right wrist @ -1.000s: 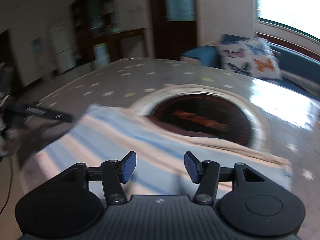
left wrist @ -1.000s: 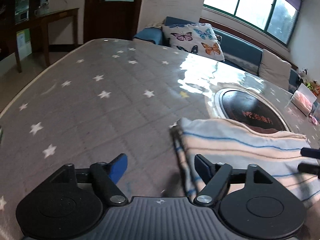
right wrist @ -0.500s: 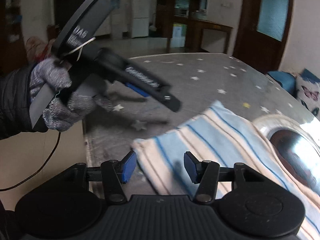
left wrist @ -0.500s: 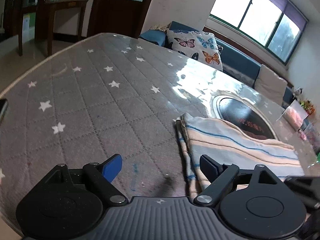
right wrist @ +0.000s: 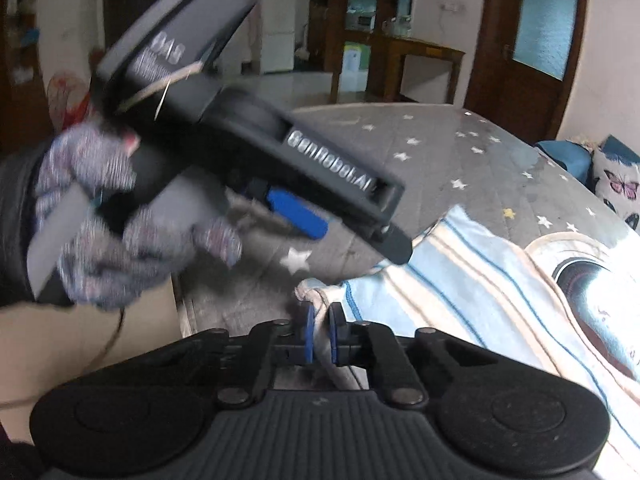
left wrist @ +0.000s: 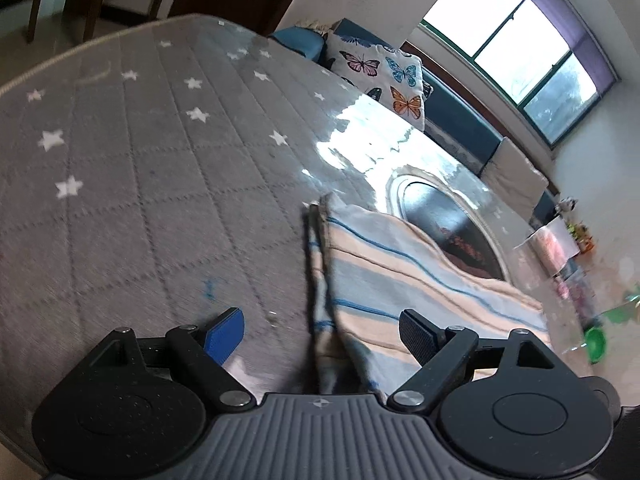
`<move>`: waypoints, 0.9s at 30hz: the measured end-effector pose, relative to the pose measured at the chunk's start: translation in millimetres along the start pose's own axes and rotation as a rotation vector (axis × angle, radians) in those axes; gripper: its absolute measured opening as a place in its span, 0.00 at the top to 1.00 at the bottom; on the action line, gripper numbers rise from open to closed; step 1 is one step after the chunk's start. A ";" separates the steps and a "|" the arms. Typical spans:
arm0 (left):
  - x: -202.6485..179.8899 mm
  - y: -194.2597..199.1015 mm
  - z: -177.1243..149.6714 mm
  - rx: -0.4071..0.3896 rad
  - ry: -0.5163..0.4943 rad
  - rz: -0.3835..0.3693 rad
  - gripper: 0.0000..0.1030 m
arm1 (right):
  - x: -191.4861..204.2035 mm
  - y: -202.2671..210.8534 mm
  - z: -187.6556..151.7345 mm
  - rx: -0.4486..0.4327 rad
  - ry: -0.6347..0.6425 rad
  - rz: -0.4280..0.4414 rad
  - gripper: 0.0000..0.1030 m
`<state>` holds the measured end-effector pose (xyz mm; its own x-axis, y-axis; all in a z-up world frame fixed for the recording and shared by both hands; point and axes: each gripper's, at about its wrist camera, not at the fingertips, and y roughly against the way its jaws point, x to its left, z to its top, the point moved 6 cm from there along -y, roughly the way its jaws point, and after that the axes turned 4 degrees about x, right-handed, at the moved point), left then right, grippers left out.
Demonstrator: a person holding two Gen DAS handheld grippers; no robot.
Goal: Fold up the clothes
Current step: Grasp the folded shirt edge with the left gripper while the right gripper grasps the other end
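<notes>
So right up close, my right gripper point(right wrist: 319, 338) is clamped down on the near corner of the striped cloth point(right wrist: 472, 280), a bit of bunched fabric pinched between the blue pads. My left gripper point(left wrist: 322, 328) is hanging wide open just over the cloth's folded side edge, one finger on the bare table side, the other above the stripes, nothing gripped yet. In the right view you can see my gloved hand point(right wrist: 100, 240) holding it there.

The cloth lies already doubled over on the starry grey table cover point(left wrist: 140, 168), its far edge draping over the round black inset point(left wrist: 452, 224).

I reckon I'm mid-grab for another fold. Next I'd need the left to drop and pinch its corner, then lift both together and carry the edge across evenly.
</notes>
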<state>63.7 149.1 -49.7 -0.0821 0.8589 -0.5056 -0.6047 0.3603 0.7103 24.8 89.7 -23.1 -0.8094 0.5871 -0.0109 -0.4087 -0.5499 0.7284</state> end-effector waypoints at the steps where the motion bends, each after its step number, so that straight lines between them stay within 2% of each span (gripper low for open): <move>1: -1.0 -1.2 -0.1 0.009 0.017 -0.011 0.16 | -2.4 4.2 2.0 -0.011 -0.011 0.002 0.94; 7: -7.9 -11.3 4.1 0.051 0.111 -0.076 0.18 | -14.6 23.0 9.1 -0.069 -0.056 0.018 0.95; 10: -9.5 -18.7 6.2 0.072 0.157 -0.114 0.33 | -17.6 28.2 8.9 -0.086 -0.062 0.025 0.95; 13: -8.7 -27.2 5.1 0.095 0.181 -0.134 0.60 | -20.6 31.3 7.1 -0.098 -0.071 0.040 0.95; 14: -8.2 -30.0 4.2 0.104 0.183 -0.135 0.73 | -20.5 30.7 6.7 -0.099 -0.068 0.045 0.95; 15: -7.8 -32.3 3.0 0.111 0.184 -0.138 0.80 | -21.8 31.7 5.2 -0.098 -0.064 0.050 0.95; 16: -7.5 -34.0 1.9 0.115 0.183 -0.137 0.83 | -23.8 32.0 4.0 -0.099 -0.068 0.048 0.94; 19: -8.7 -35.3 3.3 0.114 0.179 -0.134 0.86 | -36.1 38.4 -2.2 -0.106 -0.111 0.062 0.88; 21: -8.5 -35.4 3.4 0.116 0.178 -0.133 0.86 | -48.6 44.0 -7.7 -0.107 -0.134 0.048 0.87; 27: -7.0 -36.1 4.6 0.116 0.175 -0.128 0.86 | -115.3 44.8 -31.6 -0.076 -0.249 -0.130 0.87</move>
<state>89.7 131.7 -69.5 -0.1530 0.7310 -0.6650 -0.5250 0.5100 0.6814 86.5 -21.4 -10.9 -0.6232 0.7785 0.0746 -0.5403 -0.4976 0.6786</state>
